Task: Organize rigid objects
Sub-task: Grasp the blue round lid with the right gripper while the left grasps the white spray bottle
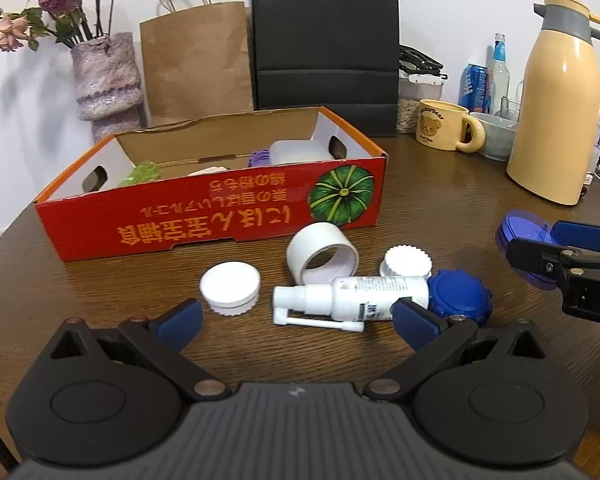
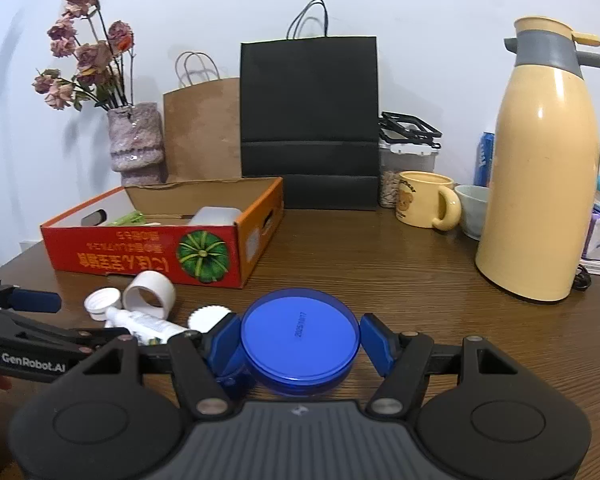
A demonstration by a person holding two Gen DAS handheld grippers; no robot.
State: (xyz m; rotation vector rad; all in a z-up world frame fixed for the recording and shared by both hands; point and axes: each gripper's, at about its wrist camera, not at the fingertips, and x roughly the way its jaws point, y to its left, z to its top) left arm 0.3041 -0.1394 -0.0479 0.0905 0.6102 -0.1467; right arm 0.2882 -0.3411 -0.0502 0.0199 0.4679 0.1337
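Observation:
My right gripper (image 2: 300, 340) is shut on a round translucent blue lid (image 2: 300, 332), held flat above the table; the left wrist view shows the blue lid (image 1: 516, 232) in the air at the right. My left gripper (image 1: 298, 320) stands open and empty just above the table. In front of it lie a white spray bottle (image 1: 352, 300), a white cap (image 1: 230, 286), a white tape ring (image 1: 322, 256), a fluted white cap (image 1: 406, 264) and a dark blue cap (image 1: 460, 296). Behind them is a red pumpkin-print box (image 1: 220, 208) holding a clear tub, a purple piece and something green.
A tall yellow thermos jug (image 2: 540, 200), a yellow bear mug (image 2: 424, 200) and a pale bowl (image 2: 472, 208) stand at the right. Black bag (image 2: 308, 120), brown paper bag (image 2: 204, 132) and a vase of dried roses (image 2: 136, 140) line the wall.

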